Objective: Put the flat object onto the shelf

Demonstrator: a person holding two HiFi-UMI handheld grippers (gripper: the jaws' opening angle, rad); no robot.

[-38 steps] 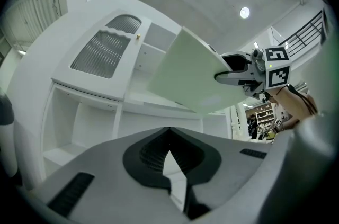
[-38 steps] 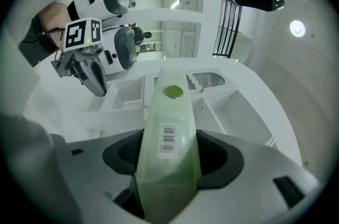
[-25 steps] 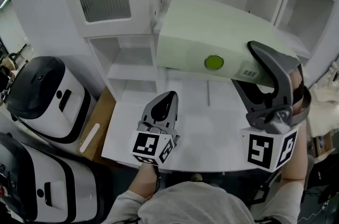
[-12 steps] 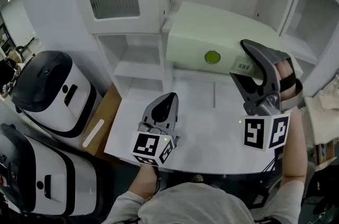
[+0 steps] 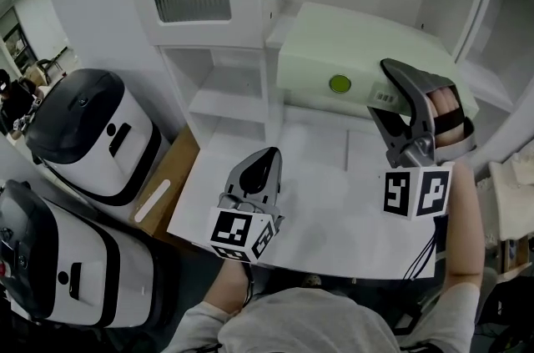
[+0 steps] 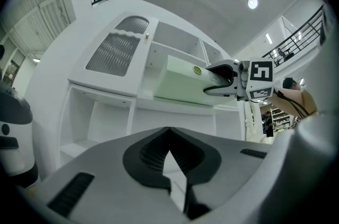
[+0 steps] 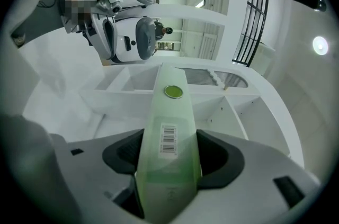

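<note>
Right claw (image 5: 385, 95) pinches the flat box (image 5: 350, 51) at its near edge. Left claw (image 5: 269, 153) is pressed together. Box lies farther into the shelf (image 5: 488, 93) than earlier.

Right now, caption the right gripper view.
Right tongs clamp a flat pale-green box edge-on, facing the white shelf unit.

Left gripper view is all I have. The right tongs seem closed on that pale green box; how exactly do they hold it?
Observer: The right tongs pinch the green box across its thin edge, by its barcode label.
Operator: Is it in the shelf?
Observer: Head view puts its far end inside the shelf opening; whether it rests there, I cannot tell.
Operator: Where are my left tongs?
Observer: The left tongs hang shut over the white tabletop.
</note>
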